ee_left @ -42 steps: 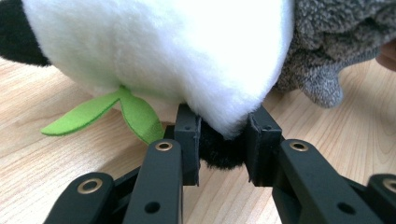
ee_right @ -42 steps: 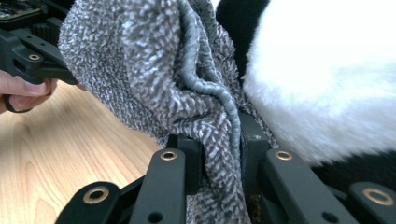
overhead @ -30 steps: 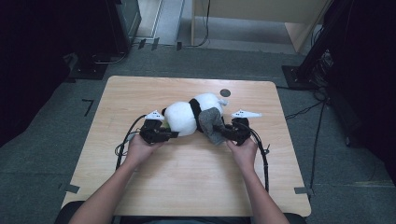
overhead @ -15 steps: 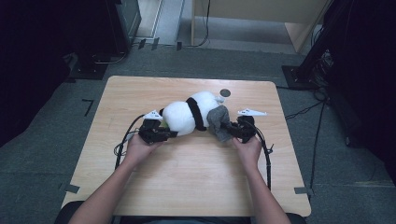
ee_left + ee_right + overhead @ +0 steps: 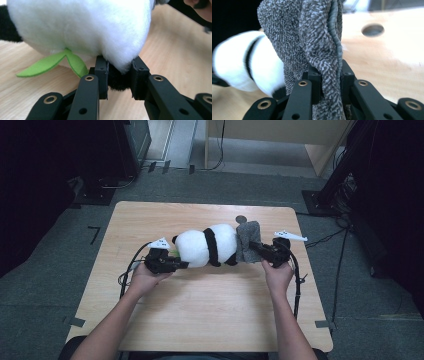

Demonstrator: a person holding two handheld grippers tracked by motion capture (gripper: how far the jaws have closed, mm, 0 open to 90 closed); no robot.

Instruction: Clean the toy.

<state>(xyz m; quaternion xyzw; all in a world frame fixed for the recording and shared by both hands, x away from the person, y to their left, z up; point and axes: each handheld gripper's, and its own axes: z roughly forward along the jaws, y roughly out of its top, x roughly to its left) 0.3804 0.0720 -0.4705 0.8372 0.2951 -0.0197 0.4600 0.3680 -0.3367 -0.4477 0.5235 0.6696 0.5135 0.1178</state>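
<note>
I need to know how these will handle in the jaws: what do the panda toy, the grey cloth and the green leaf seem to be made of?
Panda toy: soft plush, by its fluffy white pile.
Grey cloth: looks like chenille or terry knit, with nubbly flecked loops and a corded edge.
Green leaf: probably felt, flat and matte with a cut edge.

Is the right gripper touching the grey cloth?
Touching. In the right gripper view, the right gripper has both jaws pressed onto a fold of the grey cloth.
</note>
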